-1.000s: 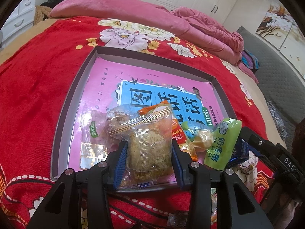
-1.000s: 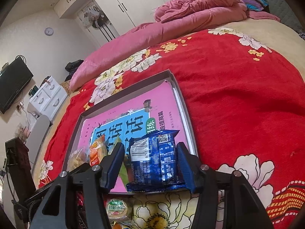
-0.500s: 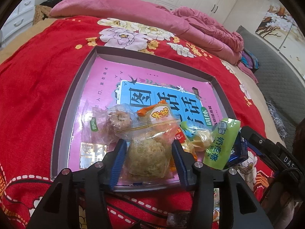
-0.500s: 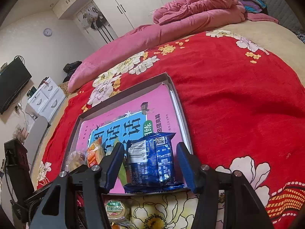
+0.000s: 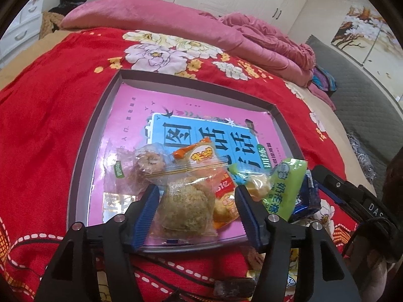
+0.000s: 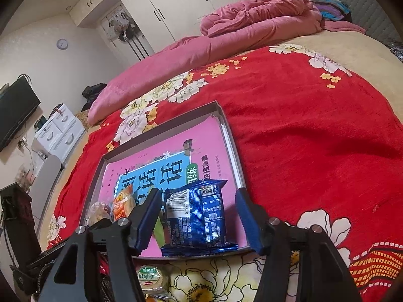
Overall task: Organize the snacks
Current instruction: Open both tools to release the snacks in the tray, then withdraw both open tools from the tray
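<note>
On the red flowered bedspread lies a shallow grey tray lined with a pink and blue printed sheet, and the left wrist view looks down into its near edge. The left gripper has just been opening: its blue pads stand clear on both sides of a clear packet of crumbly brown snack, which lies released on the tray floor between them. Behind it sit an orange packet and a clear wrapped pastry; a green packet lies to the right, next to the blue packet's edge. From the right wrist view, the right gripper has also been opening, its pads apart from the blue foil packet resting at the tray's near right corner. Outside the tray, a round green-labelled snack lies on the bedspread.
</note>
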